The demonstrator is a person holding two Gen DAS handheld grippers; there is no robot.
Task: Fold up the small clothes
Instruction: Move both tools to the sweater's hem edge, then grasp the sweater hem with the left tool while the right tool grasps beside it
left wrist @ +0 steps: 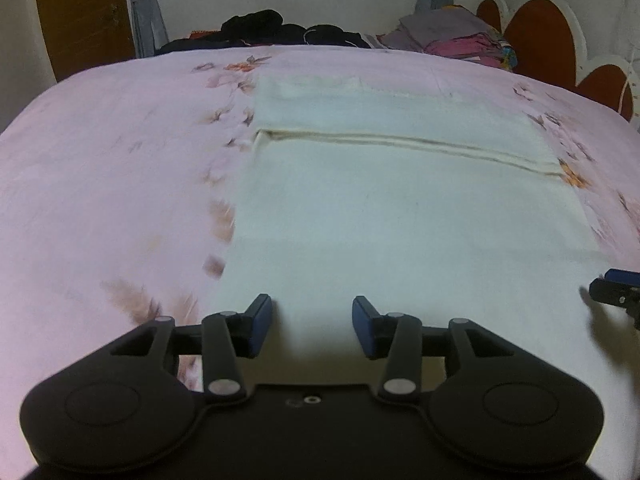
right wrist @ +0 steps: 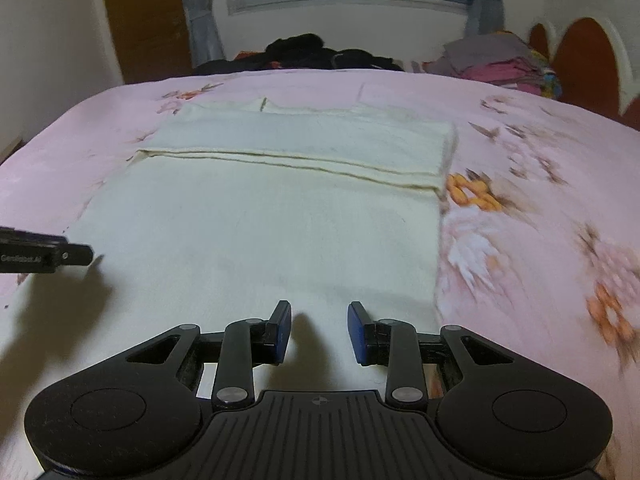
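**A:** Where the pink floral bedsheet (left wrist: 100, 184) lies bare on your left, you have plenty of flat, unoccupied bed beside the cream garment (left wrist: 400, 220). Its left edge runs straight up the bed, just left of your left claw (left wrist: 312, 328).

**B:** And that claw itself?

**A:** Released: its blue pads stand apart above the cloth's near part, nothing between them. Mid-garment, a folded-over hem edge crosses from left to right, with a doubled layer beyond it.

**B:** Further right?

**A:** Your right claw (right wrist: 319, 332) is likewise released, pads apart over the near cloth, close to the garment's right edge. That edge runs up to the folded corner. Right of it, the sheet is bare again, flowers only. Each claw shows at the border of the other's view, well apart.

**B:** The far end?

**A:** A dark clothes heap (right wrist: 304, 54) sits left of centre, a folded stack (right wrist: 500, 64) at right, both clear of the garment.
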